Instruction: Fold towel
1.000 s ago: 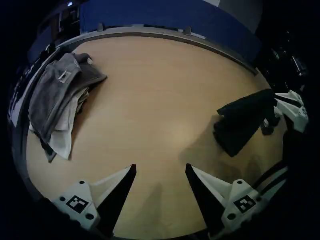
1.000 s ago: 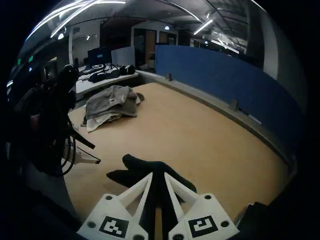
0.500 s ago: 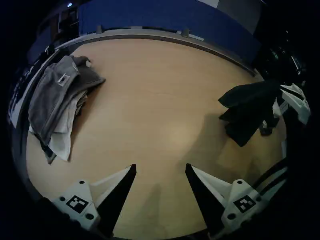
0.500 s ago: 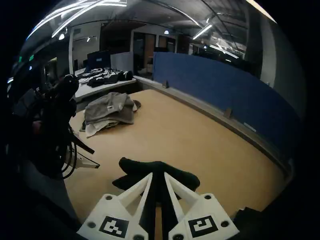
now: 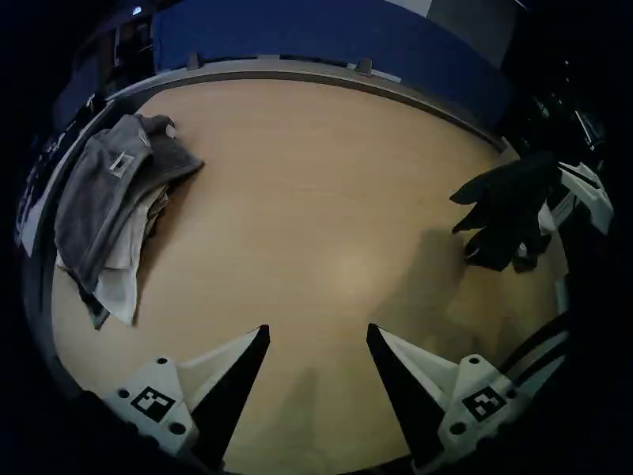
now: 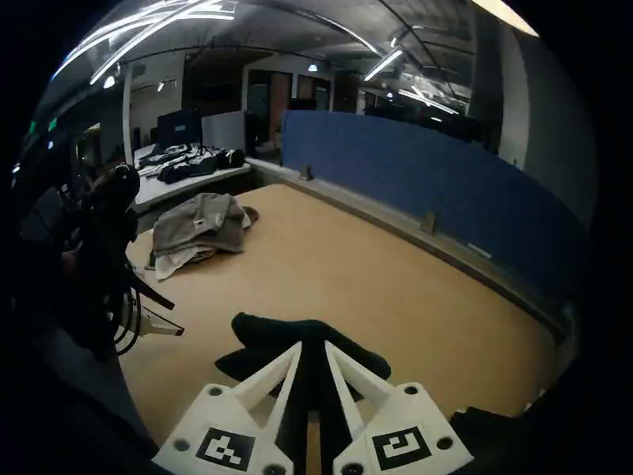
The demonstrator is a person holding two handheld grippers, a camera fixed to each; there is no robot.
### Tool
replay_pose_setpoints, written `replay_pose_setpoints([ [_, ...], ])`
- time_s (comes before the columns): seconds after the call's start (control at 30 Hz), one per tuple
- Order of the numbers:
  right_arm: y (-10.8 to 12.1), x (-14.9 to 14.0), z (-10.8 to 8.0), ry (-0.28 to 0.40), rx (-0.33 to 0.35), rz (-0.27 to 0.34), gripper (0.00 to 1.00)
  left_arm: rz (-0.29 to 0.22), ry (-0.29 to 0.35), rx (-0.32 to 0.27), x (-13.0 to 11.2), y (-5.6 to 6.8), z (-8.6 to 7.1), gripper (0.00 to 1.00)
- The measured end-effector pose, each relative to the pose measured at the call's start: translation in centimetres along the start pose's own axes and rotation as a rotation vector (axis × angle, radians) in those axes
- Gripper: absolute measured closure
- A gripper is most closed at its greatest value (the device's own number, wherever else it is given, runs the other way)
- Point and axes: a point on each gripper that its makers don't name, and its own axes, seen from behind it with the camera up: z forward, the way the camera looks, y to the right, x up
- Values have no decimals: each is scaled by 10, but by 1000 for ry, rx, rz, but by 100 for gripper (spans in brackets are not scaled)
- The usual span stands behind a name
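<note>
A black towel hangs bunched from my right gripper, which is shut on it, the cloth lifted off the wooden table. In the left gripper view the same black towel dangles at the far right, above its shadow, with the right gripper's white fingers behind it. My left gripper is open low over the table's near edge, with nothing between its fingers. It shows at the left of the right gripper view as the left gripper, held by a person in dark clothing.
A pile of grey and white towels lies at the table's left end, seen too as the pile. A blue partition runs along the far edge. Desks with equipment stand beyond. Bare tabletop stretches between pile and black towel.
The right gripper has risen with the black towel, lifting it off the table and drawing it toward the right edge of the left gripper view. The left gripper has barely moved.
</note>
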Motion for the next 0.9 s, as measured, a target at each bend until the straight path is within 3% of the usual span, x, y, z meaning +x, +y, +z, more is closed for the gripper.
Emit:
replay_pose_setpoints([
  [0.2,38,0,-11,4,-54,21,95,1,-4,0,0,2,4,9],
  [0.9,185,-6,-53,-19,-250,5,95,12,-13,5,8,13,15,9],
])
